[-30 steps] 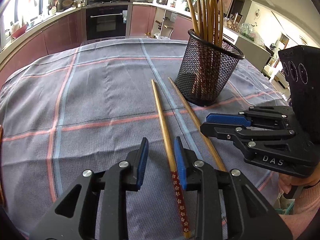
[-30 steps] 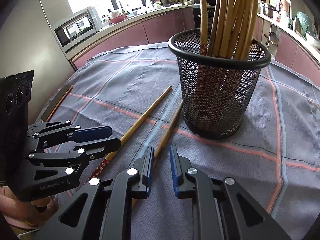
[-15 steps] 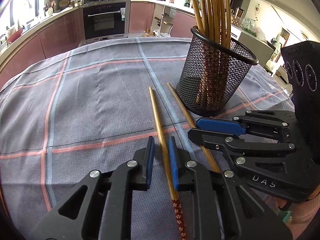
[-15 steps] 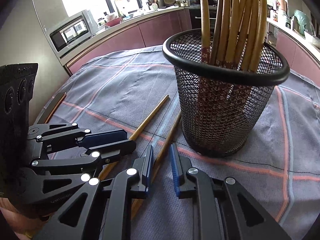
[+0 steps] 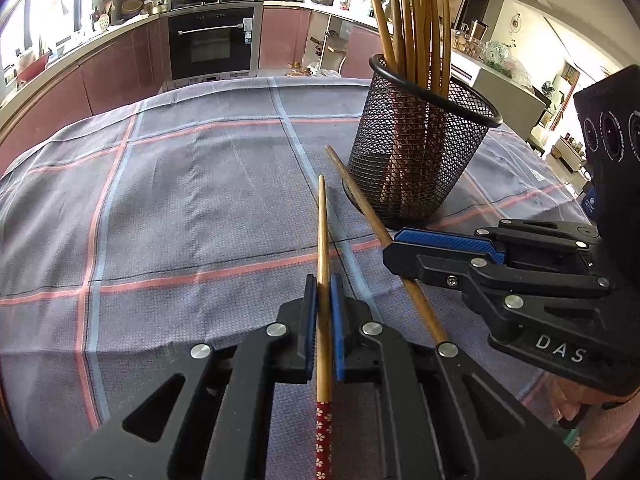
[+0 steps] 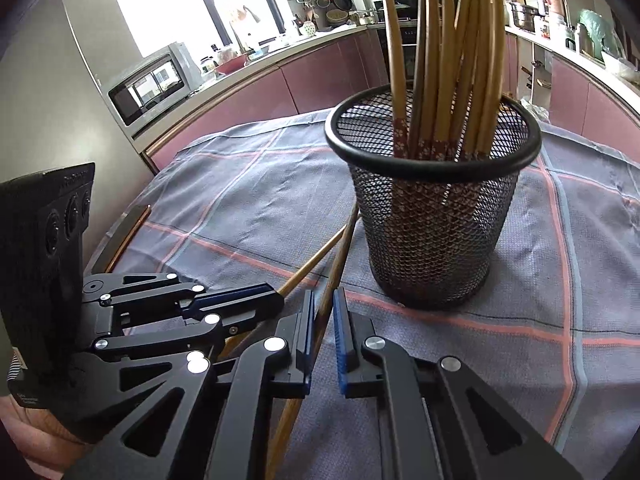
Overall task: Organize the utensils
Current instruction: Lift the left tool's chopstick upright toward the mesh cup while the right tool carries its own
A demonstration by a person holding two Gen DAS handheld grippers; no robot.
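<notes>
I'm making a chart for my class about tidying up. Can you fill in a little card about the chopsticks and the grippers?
Holder: black mesh cup, upright, full of chopsticks
Loose chopsticks: two, on the checked cloth
Left hand-held gripper: shut on the left chopstick
Right hand-held gripper: straddles the other chopstick, small gap visible beside it
Left to do: both into the cup

2 loose chopsticks (image 5: pixel 322 236), 1 mesh holder (image 5: pixel 420 152), 2 grippers (image 5: pixel 324 320).

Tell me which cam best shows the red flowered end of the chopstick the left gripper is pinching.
Left wrist. The red flowered end runs unobstructed below the left gripper, which is shut on the chopstick. Right wrist shows only that chopstick's bare shaft; the gripper hides its patterned end.
</notes>
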